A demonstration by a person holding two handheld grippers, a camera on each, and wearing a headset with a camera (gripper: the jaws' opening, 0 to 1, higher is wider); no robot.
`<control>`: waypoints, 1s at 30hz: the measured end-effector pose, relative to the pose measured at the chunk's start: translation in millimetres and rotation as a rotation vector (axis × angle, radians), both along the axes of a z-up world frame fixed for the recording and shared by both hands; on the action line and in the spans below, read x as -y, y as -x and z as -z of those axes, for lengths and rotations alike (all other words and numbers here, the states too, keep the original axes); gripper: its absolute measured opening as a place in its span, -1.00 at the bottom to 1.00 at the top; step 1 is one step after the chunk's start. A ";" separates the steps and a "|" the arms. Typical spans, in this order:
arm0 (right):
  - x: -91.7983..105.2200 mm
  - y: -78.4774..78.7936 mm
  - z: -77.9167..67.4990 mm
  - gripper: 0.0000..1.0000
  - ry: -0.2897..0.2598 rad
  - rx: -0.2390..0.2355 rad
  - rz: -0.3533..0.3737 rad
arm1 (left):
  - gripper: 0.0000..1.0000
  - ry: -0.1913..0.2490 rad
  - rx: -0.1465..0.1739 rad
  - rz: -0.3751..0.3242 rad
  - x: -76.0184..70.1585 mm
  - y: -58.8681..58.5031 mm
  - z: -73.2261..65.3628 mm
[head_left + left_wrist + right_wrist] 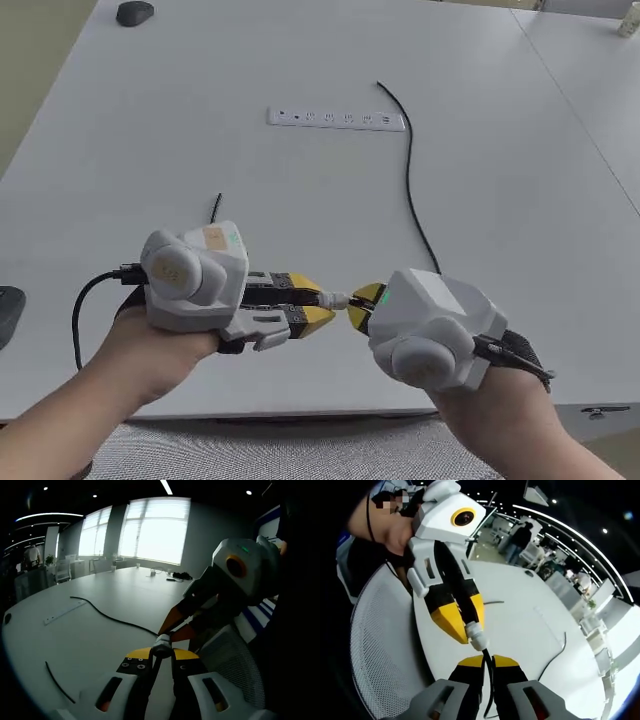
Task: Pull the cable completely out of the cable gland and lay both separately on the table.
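In the head view I hold both tools tip to tip above the near edge of the table (200, 120). The left gripper (322, 303) is clamped on the white cable gland (338, 300), and the right gripper (362, 305) meets it from the other side. The black cable (408, 170) trails across the tabletop past a power strip (337, 119) toward my right hand.

In the left gripper view, the gland (161, 645) sits pinched at my yellow jaw tips. The right gripper (175, 627) is just beyond it, and the cable (110, 617) lies on the table behind.

In the right gripper view, my jaws are closed on the cable (490, 677), which runs straight up into the gland (477, 636) held by the left gripper (472, 627).

I judge both grips set but the separation not done. The cable looks seated in the gland and the two tools are almost touching. The full pull apart is left, and then laying each piece down separately.
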State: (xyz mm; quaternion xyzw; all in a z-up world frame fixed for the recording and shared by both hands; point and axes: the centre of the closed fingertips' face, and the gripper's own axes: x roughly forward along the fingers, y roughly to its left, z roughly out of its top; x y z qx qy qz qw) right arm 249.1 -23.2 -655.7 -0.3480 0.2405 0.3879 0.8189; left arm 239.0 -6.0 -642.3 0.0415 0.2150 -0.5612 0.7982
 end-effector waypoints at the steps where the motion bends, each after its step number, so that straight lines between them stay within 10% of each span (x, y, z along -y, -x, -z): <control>1: 1.5 -1.1 0.2 -1.00 -0.002 -0.001 0.005 | -0.70 0.002 -0.003 -0.004 -0.9 -1.1 -0.2; 30: 70.6 -5.0 69.5 -1.00 -0.295 -0.300 0.516 | -0.70 0.017 -0.006 -0.038 -1.3 -2.9 -0.2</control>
